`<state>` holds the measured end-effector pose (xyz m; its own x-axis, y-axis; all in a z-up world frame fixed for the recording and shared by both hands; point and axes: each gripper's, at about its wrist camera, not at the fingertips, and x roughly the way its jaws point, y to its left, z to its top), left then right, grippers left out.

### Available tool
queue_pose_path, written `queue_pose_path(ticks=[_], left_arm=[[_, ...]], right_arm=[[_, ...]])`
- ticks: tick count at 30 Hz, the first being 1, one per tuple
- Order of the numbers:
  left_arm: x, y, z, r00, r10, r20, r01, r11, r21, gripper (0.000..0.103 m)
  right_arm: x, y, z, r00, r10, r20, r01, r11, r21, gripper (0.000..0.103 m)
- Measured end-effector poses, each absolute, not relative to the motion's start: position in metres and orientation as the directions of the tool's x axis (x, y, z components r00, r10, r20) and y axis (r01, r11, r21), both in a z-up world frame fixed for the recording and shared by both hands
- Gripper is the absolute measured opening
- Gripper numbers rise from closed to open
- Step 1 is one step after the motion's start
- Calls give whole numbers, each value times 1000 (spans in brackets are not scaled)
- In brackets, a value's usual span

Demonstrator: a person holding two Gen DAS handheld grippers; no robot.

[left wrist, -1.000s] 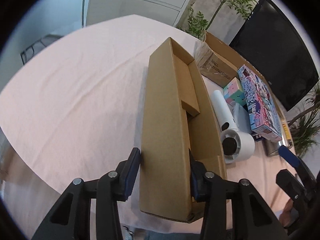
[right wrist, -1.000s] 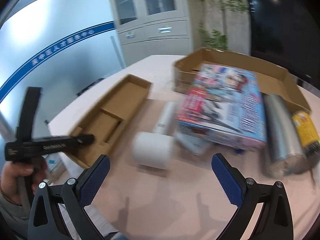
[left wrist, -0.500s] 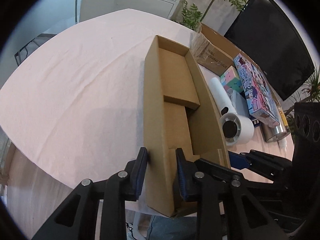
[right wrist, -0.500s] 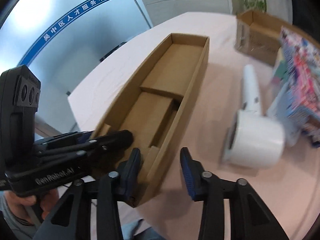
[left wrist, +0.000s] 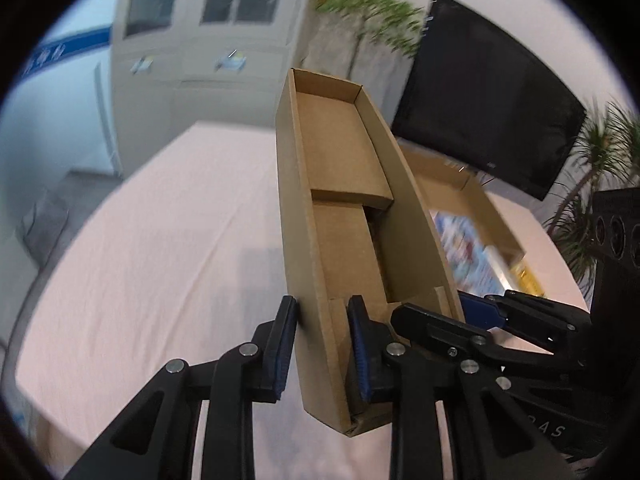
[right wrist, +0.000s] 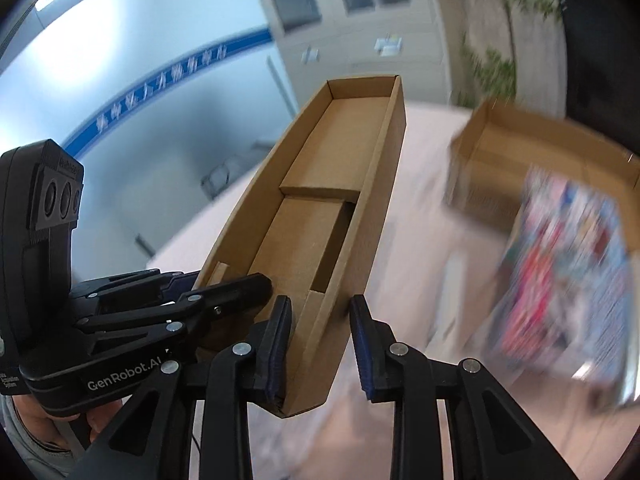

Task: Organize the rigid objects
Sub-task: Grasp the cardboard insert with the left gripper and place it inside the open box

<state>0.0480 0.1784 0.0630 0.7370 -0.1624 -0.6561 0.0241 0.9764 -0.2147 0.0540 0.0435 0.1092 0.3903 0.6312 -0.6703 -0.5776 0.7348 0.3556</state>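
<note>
A long, narrow open cardboard box (left wrist: 340, 208) with cardboard inserts inside is lifted off the pink table, its far end tilted up. My left gripper (left wrist: 322, 320) is shut on the box's left wall at the near end. My right gripper (right wrist: 320, 320) is shut on the box's right wall (right wrist: 360, 240) at the same end. Each gripper shows in the other's view: the right one (left wrist: 480, 312) beside the box, the left one (right wrist: 180, 292) on the far wall. The box holds nothing but its inserts.
A larger open cardboard box (right wrist: 520, 160) stands on the pink table (left wrist: 160, 240) to the right, with a colourful flat box (right wrist: 568, 260) lying near it, blurred. A black screen (left wrist: 488, 112) and plants stand behind. Cabinets line the far wall.
My right gripper came over and closed on the box's right wall. Both grippers then lifted the long box off the table and tilted its far end up.
</note>
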Motion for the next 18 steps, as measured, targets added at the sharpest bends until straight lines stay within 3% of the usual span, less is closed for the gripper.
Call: queue_pose_path(ticks=[4, 9, 18], left_arm=[[126, 165, 99, 743, -230, -628, 124, 970, -207, 26], [235, 151, 105, 678, -314, -665, 197, 949, -248, 25], [331, 152, 23, 524, -338, -782, 129, 939, -319, 25]], right_arm=[[121, 18, 151, 498, 586, -640, -518, 792, 323, 28], [218, -10, 166, 518, 523, -676, -427, 844, 326, 28], [358, -24, 81, 328, 492, -807, -307, 863, 402, 29]])
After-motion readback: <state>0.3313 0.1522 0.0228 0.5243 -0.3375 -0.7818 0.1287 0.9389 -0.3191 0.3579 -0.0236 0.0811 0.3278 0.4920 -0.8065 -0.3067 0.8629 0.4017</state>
